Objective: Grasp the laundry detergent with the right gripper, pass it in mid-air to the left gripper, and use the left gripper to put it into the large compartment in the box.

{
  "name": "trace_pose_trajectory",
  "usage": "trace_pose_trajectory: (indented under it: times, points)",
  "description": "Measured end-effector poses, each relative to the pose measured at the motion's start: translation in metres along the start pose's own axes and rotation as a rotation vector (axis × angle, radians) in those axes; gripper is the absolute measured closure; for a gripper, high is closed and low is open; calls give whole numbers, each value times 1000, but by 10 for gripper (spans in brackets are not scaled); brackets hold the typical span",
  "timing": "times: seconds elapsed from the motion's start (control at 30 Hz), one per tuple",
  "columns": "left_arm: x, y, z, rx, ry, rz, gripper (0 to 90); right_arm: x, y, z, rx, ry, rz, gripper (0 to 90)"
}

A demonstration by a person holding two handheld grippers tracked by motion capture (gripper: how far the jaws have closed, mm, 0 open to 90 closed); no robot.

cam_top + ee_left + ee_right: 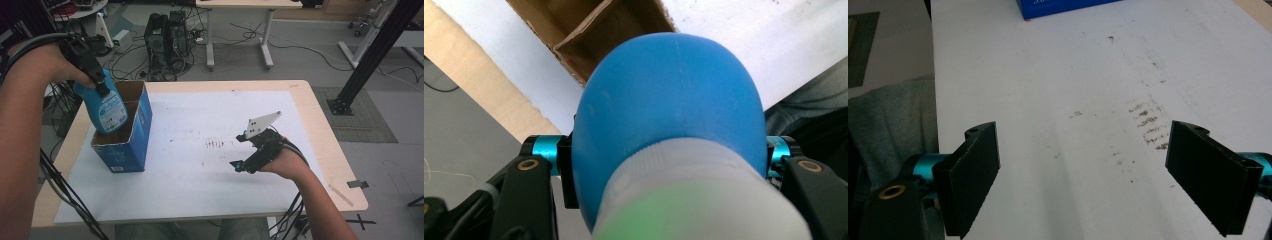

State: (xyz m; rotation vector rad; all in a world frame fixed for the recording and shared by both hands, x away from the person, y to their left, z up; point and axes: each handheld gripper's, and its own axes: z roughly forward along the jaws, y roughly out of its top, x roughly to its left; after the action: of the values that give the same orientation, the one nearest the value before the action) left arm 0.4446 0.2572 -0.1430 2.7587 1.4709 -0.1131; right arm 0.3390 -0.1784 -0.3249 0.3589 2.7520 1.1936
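Blue bottle [107, 107]: you grip it by the neck in your left gripper [97, 82], jaws clamped on it; its base hangs tilted in the mouth of the box, not yet set down
Box [137, 135]: blue cardboard carton, top open, standing upright at the left of the table [320, 130]; a cardboard divider splits the inside, and what else is in it you cannot tell from here
Progress: bottle lifted and brought to the box; lowering and letting go look to be what remains
White sheet [200, 180]: bare, a few brown smudges at its middle
Right gripper [250, 162]: rests low over the sheet, jaws spread wide, nothing between them
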Motion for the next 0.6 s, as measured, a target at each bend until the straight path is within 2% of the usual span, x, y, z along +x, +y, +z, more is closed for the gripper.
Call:
trace_pose_trajectory:
  times: [0.07, 0.1, 0.2, 0.23, 0.27, 0.3, 0.37, 0.47, 0.6]
  points:
    - [0, 0, 4, -7, -3, -9, 391, 1, 2, -4, 10, -6, -7, 133]
    - [1, 0, 5, -5, -5, 0, 391, 2, 2, -7, 25, -5, 7, 133]
    - [-1, 2, 11, -3, -3, 11, 391, 2, 5, -15, 49, -18, 1, 133]
    - [-2, 3, 13, 3, -4, 12, 391, 1, 6, -18, 53, -20, -3, 133]
    - [-2, 4, 15, 15, -1, 31, 391, 1, 7, -20, 56, -30, -13, 133]
    - [-3, 4, 19, 10, -3, 23, 391, 2, 8, -23, 71, -28, -3, 133]
    - [-3, 5, 25, 22, -8, 25, 391, 2, 10, -28, 77, -35, -20, 133]
    - [-5, 7, 35, 28, -6, 20, 391, 3, 12, -35, 102, -43, -4, 133]
    - [-3, 6, 49, 49, -2, 40, 391, 3, 16, -42, 129, -56, -9, 133]
